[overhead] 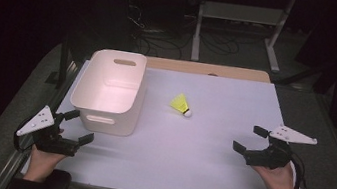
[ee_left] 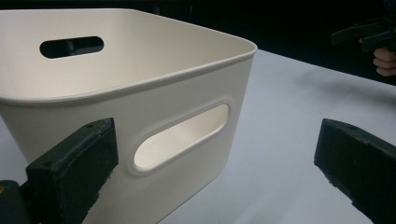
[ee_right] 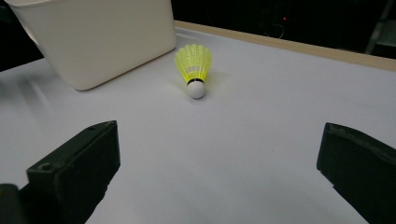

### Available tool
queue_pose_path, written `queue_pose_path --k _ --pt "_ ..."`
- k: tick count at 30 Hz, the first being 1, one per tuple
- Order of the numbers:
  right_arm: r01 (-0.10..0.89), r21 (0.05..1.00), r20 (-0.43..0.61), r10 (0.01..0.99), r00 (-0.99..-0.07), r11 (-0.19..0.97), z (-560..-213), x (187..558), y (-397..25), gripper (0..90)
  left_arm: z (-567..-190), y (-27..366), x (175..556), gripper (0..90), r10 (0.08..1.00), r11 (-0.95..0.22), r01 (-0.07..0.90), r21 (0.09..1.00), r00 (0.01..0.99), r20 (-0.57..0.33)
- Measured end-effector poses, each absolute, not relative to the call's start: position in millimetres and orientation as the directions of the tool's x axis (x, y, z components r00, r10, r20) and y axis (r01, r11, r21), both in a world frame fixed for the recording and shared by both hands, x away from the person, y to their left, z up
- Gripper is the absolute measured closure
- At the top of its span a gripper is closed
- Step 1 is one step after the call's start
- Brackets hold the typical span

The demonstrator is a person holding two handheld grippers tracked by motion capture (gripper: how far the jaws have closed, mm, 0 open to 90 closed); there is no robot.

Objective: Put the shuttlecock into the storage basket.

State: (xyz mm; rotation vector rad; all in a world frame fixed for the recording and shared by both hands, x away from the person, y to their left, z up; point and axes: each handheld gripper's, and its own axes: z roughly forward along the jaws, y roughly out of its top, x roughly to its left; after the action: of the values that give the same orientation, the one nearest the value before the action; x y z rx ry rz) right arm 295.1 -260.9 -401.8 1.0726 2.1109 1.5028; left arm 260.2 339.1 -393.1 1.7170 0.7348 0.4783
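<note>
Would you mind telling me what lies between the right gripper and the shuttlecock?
Nothing: bare white table separates the right gripper from the shuttlecock, clearest in the right gripper view.

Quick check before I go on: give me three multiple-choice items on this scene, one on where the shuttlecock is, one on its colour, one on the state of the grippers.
1. Where does the shuttlecock lie?
A. inside the bin
B. on the table, right of the bin
C. between the left gripper's jaws

2. What colour is the shuttlecock's skirt?
A. yellow
B. red
C. blue

3. How do the two grippers stand?
A. both shut on the bin
B. one open, one shut
C. both open, holding nothing

Answers:
1 B: the high view shows it on the white table, apart from the white bin.
2 A: the right gripper view shows a yellow skirt above a white cork.
3 C: left gripper and right gripper have jaws wide apart with nothing between.
</note>
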Motion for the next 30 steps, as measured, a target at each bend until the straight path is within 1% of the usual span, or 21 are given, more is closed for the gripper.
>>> queue_pose_path --k 12,18,24,28,30 --pt "0.379 0.91 0.144 0.73 -0.668 0.168 -400.1 294.1 -259.5 0.0 -393.4 339.1 260.4 0.0 0.698 -0.16 0.232 0.959 0.714 -0.056" --pt "0.411 0.895 0.162 0.734 -0.66 0.172 -399.9 293.8 -258.7 0.0 -393.8 338.6 260.1 0.0 0.697 -0.162 0.235 0.958 0.715 -0.057" --pt "0.407 0.893 0.137 0.744 -0.654 0.193 -393.0 293.1 -257.9 0.0 -394.2 338.7 260.1 0.0 0.699 -0.168 0.24 0.956 0.713 -0.057" --pt "0.441 0.876 0.163 0.741 -0.651 0.195 -389.4 295.5 -259.4 0.0 -394.5 338.2 260.4 0.0 0.699 -0.173 0.243 0.954 0.713 -0.056" --pt "0.442 0.874 0.161 0.741 -0.652 0.2 -387.3 295.7 -259.5 0.0 -394.4 338.7 260.2 0.0 0.701 -0.17 0.243 0.955 0.711 -0.056"
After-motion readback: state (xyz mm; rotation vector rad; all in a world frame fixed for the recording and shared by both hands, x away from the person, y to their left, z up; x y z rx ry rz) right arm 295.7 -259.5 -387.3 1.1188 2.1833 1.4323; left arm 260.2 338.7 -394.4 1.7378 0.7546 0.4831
